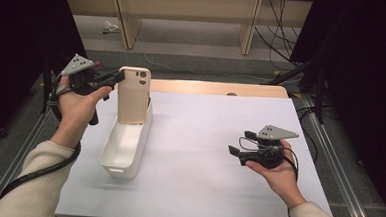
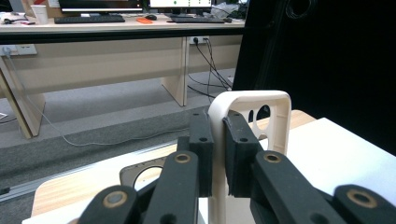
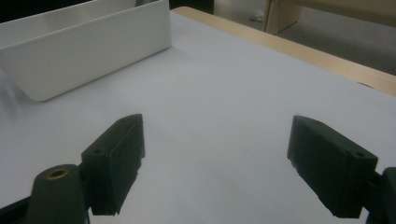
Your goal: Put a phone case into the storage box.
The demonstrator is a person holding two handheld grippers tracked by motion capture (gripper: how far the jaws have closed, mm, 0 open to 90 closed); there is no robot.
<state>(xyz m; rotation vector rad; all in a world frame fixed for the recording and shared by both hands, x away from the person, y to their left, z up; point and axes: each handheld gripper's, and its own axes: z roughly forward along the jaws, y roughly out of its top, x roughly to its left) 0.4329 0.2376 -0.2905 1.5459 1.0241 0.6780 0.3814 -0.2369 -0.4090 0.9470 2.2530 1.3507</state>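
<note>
pinching phone case (image 1: 133, 95) edge, left claw (image 2: 218, 154) hiding lower half; bin (image 1: 123, 157) beneath.

Office lab: desks (image 2: 116, 51), monitors (image 2: 100, 4)

No text, label, brand, number or sign can be read on anything. The monitor screens (image 2: 140, 3) above the far desk (image 2: 116, 23) are too small to be made out.
</note>
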